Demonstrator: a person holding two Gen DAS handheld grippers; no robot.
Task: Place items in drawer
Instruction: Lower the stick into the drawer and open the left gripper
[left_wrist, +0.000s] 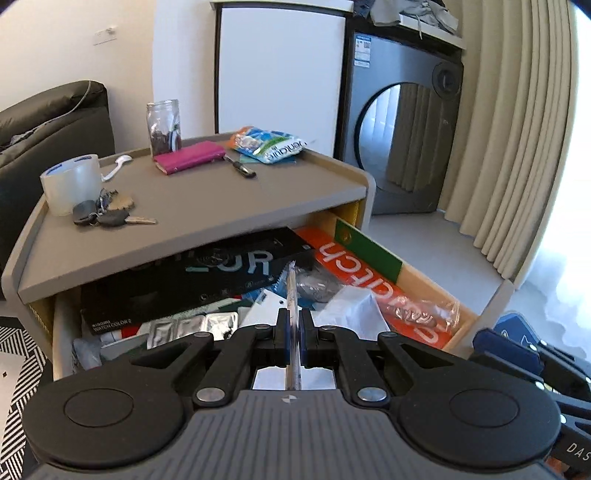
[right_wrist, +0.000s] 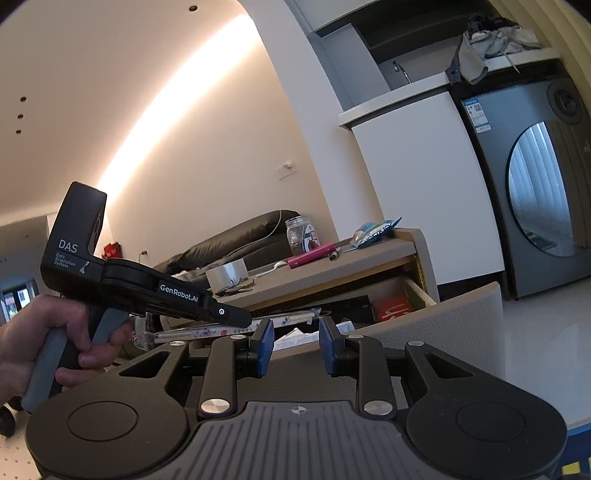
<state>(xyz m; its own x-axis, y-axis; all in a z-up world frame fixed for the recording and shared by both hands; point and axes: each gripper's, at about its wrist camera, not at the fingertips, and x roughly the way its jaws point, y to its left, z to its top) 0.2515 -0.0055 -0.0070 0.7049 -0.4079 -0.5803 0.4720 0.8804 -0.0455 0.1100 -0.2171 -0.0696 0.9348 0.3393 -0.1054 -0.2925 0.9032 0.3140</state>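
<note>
Left wrist view shows the left gripper (left_wrist: 294, 334) pinched on a thin, flat clear-plastic packet (left_wrist: 291, 295), seen edge-on, held over the open drawer (left_wrist: 436, 284) so it can drop among the clutter. Seen from the right wrist it looks like a long cellophane sleeve (right_wrist: 236, 325), possibly wrapping chopsticks; the blur leaves that unsure. Inside the drawer lie a matte black watch box (left_wrist: 192, 280), a glossy orange box (left_wrist: 384, 291) and foil blister packs (left_wrist: 192, 326). The right gripper (right_wrist: 296, 345) waits empty, blue pads apart, near the drawer's pale textured front (right_wrist: 443, 317). Keys (left_wrist: 107, 216), a tape roll (left_wrist: 70, 181) and a pink wallet (left_wrist: 190, 157) remain on the smooth grey tabletop (left_wrist: 229, 192).
</note>
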